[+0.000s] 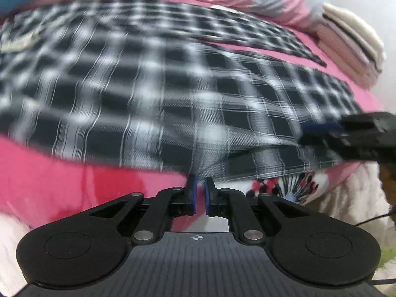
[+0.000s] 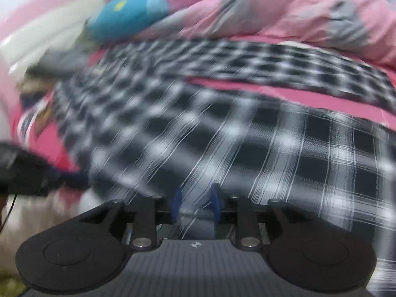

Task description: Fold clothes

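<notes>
One checked shirt [image 1: 153,79] – two tools [image 1: 200,193] [image 2: 195,201].

Your left wrist camera sits low and close at the near hem of the plaid shirt [image 1: 148,81], facing across the bed. Your right wrist camera looks likewise from the right, nearer still; both share that shirt [image 2: 247,133].

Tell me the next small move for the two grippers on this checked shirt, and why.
Probably lift both grippers together and carry the near hem away, over the shirt. The left gripper pinches the checked shirt at its near edge, the right gripper has fabric between its fingers, and the shirt lies spread on the pink sheet, not yet folded.
</notes>
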A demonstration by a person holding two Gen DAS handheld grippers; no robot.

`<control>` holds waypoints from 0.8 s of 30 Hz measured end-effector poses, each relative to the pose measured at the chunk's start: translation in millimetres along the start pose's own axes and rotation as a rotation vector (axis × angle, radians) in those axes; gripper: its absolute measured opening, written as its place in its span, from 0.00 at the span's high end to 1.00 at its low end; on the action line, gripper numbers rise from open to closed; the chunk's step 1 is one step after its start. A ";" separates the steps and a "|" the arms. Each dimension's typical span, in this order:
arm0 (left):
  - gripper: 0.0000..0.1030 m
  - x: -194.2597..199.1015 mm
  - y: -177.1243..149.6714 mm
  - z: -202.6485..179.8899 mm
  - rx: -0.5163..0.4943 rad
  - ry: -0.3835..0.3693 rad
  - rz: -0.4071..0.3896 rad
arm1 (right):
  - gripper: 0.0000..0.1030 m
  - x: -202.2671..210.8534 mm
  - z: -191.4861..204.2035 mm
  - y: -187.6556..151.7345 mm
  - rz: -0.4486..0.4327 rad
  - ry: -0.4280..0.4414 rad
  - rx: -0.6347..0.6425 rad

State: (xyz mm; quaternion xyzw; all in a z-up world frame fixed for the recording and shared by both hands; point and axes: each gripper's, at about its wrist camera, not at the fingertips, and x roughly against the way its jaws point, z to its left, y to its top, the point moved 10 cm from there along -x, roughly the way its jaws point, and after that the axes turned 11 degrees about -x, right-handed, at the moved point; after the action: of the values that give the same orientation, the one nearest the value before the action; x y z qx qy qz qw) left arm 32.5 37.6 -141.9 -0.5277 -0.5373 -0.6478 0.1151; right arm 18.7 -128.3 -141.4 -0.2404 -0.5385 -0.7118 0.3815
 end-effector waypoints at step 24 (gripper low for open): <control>0.88 24.5 -2.9 100.7 0.291 0.063 -0.175 | 0.71 -112.1 118.4 163.8 -0.013 0.062 0.164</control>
State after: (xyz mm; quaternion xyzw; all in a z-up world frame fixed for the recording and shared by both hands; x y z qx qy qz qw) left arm 76.7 131.3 -137.4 -0.4360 -0.6655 -0.5870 0.1502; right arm 208.5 -5.0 -94.2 -0.1827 -0.5845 -0.6750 0.4116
